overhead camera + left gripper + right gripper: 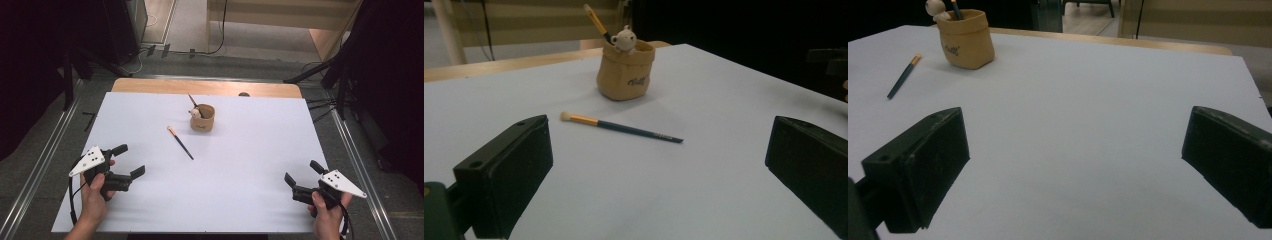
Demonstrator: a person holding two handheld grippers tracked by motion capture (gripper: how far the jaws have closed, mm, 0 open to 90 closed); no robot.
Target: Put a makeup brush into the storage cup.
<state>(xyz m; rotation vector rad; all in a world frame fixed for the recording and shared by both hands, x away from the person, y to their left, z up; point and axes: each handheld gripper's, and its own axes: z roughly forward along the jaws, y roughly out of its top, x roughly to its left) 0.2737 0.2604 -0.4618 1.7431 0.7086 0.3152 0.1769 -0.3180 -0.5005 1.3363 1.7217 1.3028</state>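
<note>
A tan pouch-shaped holder (202, 118) (625, 70) (967, 39) stands upright mid-table, with one brush and a small white figure sticking out of its top. A second brush (180, 142) (621, 127) (903, 76), dark-handled with an orange ferrule, lies flat on the white sheet in front of the holder. My left gripper (129, 160) (659, 180) is near the table's front left, open, with nothing between its jaws. At the front right, my right gripper (302, 173) (1075, 175) is open and empty too. Both are well short of the brush.
The white sheet (240, 165) covers most of the table, with a strip of wood (205, 87) showing along the far edge. Dark stands and cables (320, 75) flank the table on the floor.
</note>
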